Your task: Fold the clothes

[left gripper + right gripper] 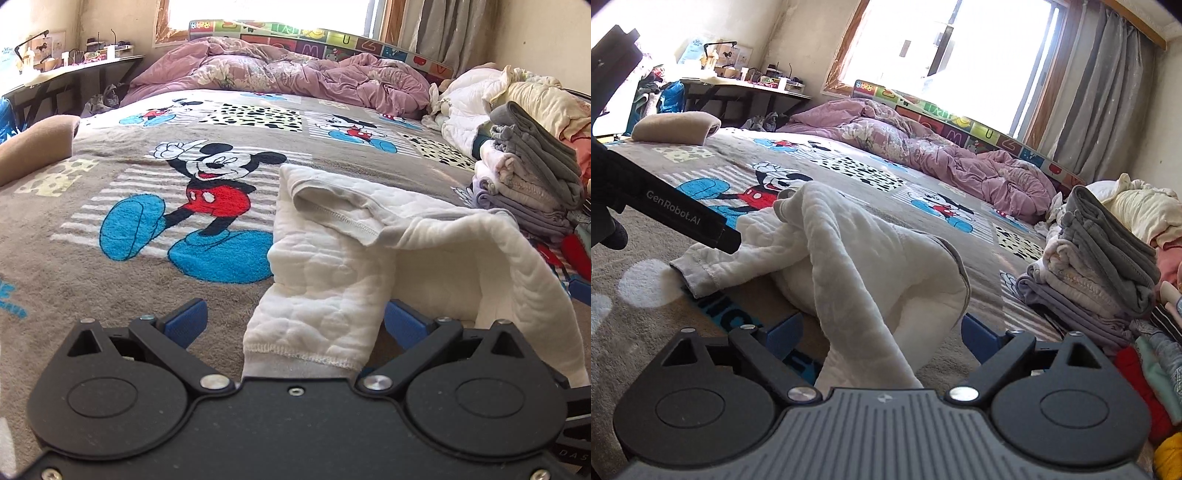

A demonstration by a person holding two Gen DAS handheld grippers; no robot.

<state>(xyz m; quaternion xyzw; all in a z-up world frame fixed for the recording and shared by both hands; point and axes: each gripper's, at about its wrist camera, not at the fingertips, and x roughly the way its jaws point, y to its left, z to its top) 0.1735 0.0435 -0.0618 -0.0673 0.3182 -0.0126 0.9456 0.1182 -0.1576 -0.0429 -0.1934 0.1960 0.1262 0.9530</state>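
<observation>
A white quilted garment (pixel 369 258) with grey trim lies crumpled on the Mickey Mouse blanket (pixel 92 266). In the left wrist view one sleeve cuff (pixel 303 354) runs back between the blue pads (pixel 188 321) onto the gripper's base. My left gripper (pixel 295 321) stands wide open, and its pads do not touch the cloth. In the right wrist view a fold of the same garment (pixel 864 258) drapes between the blue pads (pixel 786 332) of my right gripper (pixel 882 332). Its jaws are open and clear of the fabric. The left tool's black housing (pixel 683 214) reaches the garment's left sleeve.
A stack of folded grey, lilac and cream clothes (pixel 528 184) (pixel 1089 266) stands at the right, with loose laundry (pixel 535 92) behind it. A purple duvet (pixel 295 74) is bunched by the headboard. A beige rolled cushion (pixel 37 144) lies at the left edge.
</observation>
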